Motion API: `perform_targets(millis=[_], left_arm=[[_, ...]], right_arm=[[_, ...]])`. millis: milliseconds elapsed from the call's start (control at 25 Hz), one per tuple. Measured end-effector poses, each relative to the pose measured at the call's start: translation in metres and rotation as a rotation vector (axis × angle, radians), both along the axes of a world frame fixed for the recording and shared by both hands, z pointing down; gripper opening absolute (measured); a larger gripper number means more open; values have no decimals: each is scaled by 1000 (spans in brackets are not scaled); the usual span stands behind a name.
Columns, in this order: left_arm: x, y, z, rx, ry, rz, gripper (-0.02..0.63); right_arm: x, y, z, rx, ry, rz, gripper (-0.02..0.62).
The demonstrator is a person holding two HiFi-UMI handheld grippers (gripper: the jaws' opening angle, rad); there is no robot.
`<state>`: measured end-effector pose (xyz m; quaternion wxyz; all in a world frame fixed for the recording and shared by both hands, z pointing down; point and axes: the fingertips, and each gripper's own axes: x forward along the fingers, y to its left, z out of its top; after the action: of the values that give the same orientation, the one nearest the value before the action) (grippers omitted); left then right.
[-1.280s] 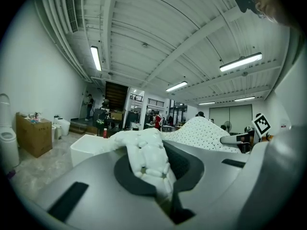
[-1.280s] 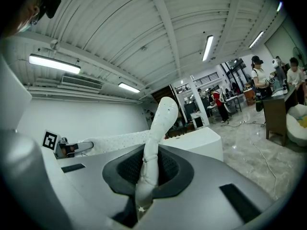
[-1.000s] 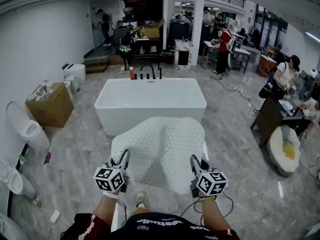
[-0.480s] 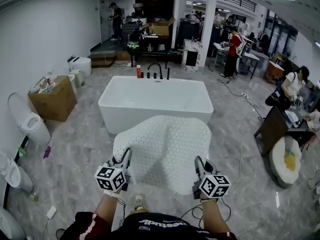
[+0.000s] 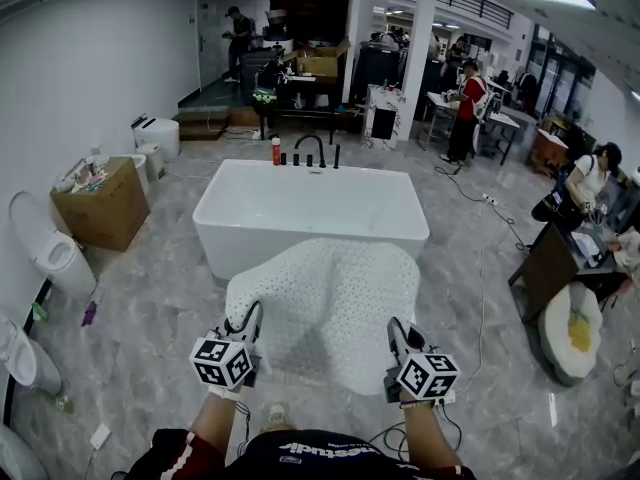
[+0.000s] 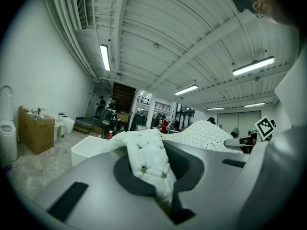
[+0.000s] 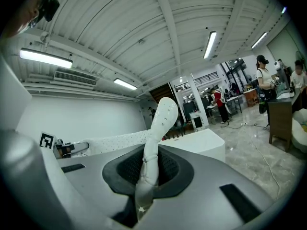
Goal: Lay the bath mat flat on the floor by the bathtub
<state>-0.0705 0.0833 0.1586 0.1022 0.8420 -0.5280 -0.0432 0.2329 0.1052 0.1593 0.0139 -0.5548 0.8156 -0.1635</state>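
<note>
Both forward: left gripper (image 5: 248,314), right gripper (image 5: 396,330), jaws clamped on mat (image 5: 330,298).

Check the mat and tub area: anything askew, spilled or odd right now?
Only the bath mat: it is off the floor, humped up in the middle between the left gripper and right gripper, each shut on its near edge. Nothing looks spilled or damaged around the bathtub.
</note>
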Motion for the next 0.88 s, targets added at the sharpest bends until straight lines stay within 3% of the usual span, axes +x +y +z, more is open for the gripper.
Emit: perform_targets(millis=[880], left_arm=[[-53, -120, -12, -6, 20, 31, 32]], right_arm=[[-56, -116, -16, 1, 24, 19, 46]])
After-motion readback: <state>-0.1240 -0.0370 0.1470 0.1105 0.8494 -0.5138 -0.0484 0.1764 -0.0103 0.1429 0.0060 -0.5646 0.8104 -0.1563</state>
